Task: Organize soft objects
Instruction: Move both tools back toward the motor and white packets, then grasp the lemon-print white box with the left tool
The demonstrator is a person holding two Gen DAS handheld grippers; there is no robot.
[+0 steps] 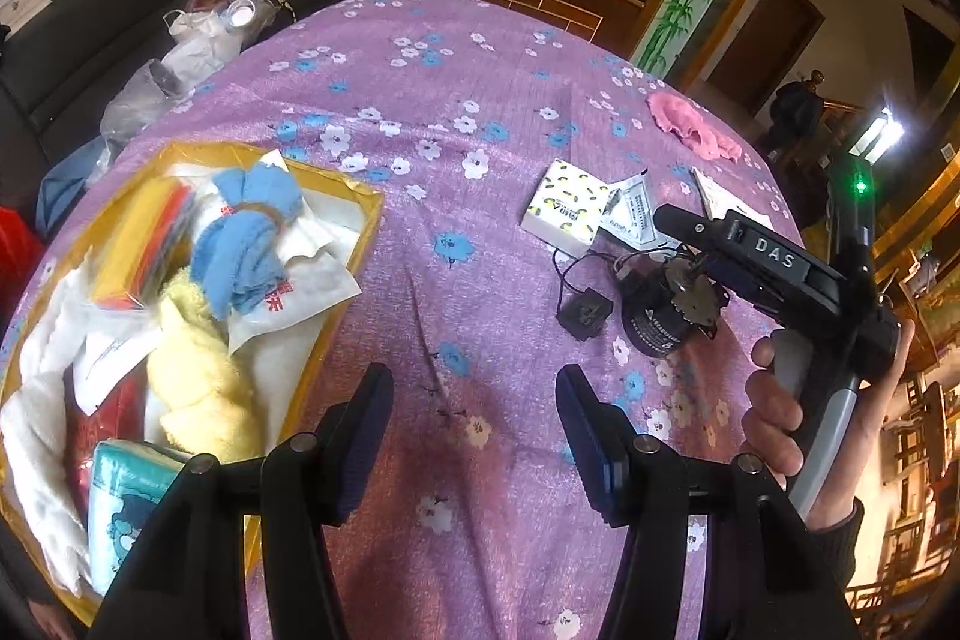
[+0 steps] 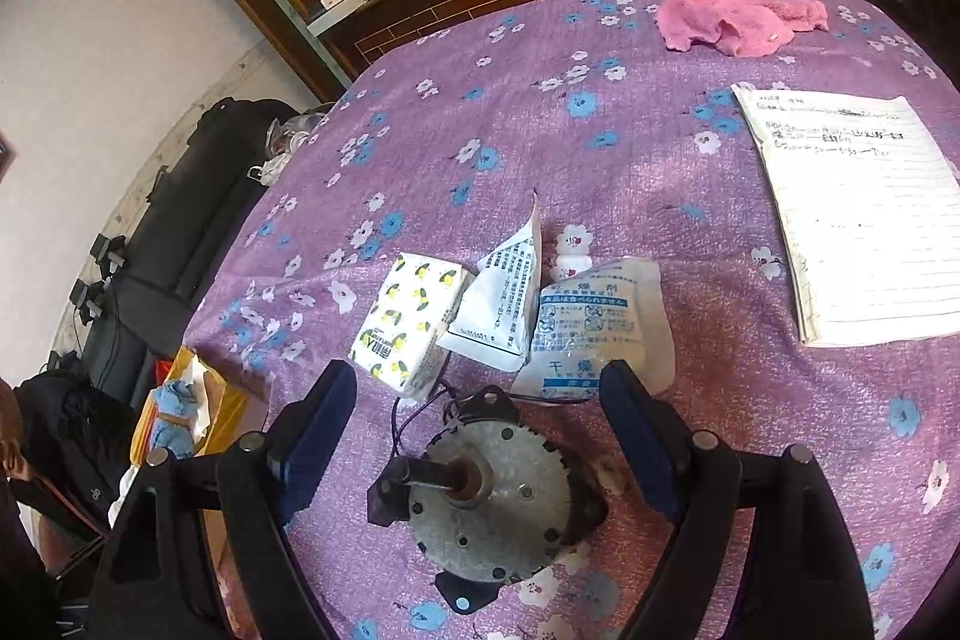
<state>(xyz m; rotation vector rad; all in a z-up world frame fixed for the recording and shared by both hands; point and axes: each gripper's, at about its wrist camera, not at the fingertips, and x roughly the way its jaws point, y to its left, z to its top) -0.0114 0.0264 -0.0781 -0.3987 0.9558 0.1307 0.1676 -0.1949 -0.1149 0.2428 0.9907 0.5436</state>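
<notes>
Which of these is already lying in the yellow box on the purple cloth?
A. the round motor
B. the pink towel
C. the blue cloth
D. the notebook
C: the blue cloth lies inside the yellow box, while the pink towel, the notebook and the motor all sit out on the purple cloth.
</notes>
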